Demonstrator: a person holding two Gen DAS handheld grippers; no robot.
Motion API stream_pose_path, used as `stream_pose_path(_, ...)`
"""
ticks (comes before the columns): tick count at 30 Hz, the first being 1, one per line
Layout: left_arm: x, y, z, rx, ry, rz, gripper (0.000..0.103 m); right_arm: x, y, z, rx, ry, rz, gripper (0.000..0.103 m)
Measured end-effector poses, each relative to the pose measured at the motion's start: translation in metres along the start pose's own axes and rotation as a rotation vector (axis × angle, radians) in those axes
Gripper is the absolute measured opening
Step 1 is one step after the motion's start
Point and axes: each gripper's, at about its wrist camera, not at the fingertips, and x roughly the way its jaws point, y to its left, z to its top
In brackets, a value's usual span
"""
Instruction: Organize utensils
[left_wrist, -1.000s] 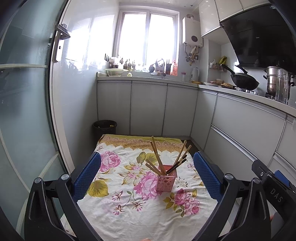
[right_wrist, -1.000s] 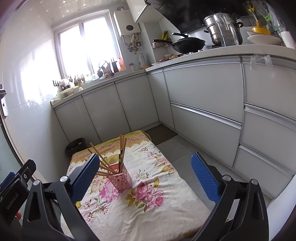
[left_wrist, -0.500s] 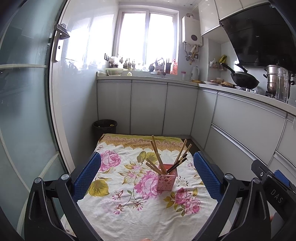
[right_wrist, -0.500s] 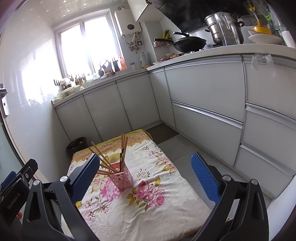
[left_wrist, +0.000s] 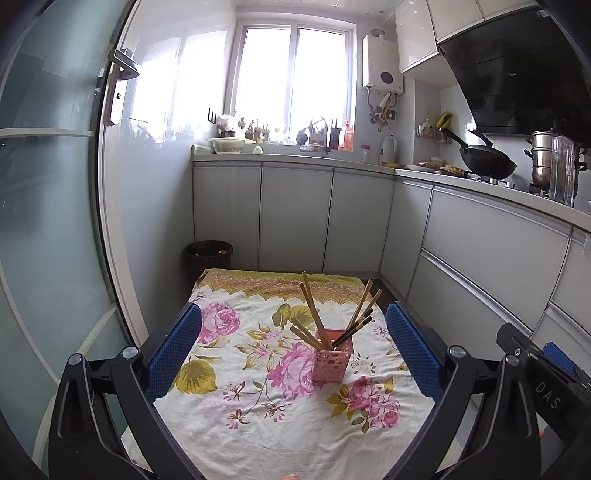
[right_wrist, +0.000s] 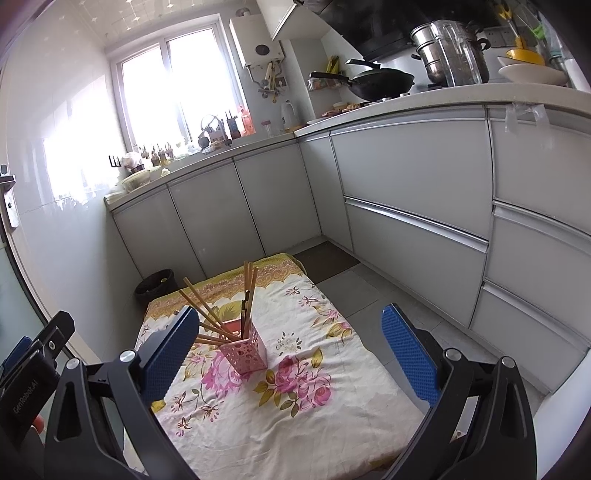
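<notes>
Both grippers, left (left_wrist: 293, 349) and right (right_wrist: 288, 349), hover level, spread and empty, with one holder (left_wrist: 331, 360) of about eight chopsticks (left_wrist: 312, 312) ahead between their fingers.

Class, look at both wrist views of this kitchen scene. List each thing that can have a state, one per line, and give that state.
Left gripper: open, empty, held above the cloth.
Right gripper: open, empty.
Holder: upright on the cloth, holding chopsticks.
Chopsticks: standing in the holder, leaning apart in several directions.
Cloth: spread flat, slightly wrinkled.
Bin: open-topped, standing on the floor by the cabinets.
Cabinets: doors shut.
Wok: sitting on the stove.
</notes>
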Motion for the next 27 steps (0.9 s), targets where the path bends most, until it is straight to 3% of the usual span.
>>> stream_pose_path(7, 0.007, 0.006, -0.002, -0.011, 0.045, 0.042, 0.096, 0.001, -0.001, -0.002, 0.002, 0.005, 0.003, 0.096)
stream_pose_path(11, 0.011, 0.012, -0.002, -0.038, 0.081, -0.009, 0.096, 0.003, -0.002, -0.003, 0.006, 0.016, 0.005, 0.096)
stream_pose_path(14, 0.006, 0.015, -0.001, -0.050, 0.027, -0.026, 0.096, 0.003, -0.002, -0.004, 0.006, 0.021, 0.006, 0.096)
stream_pose_path(17, 0.007, 0.018, 0.002, -0.069, 0.025, -0.060, 0.096, 0.004, -0.003, -0.004, 0.010, 0.027, 0.010, 0.096)
stream_pose_path(27, 0.007, 0.009, 0.003, 0.003, 0.039, 0.045, 0.096, 0.004, -0.002, -0.004, 0.006, 0.032, 0.013, 0.096)
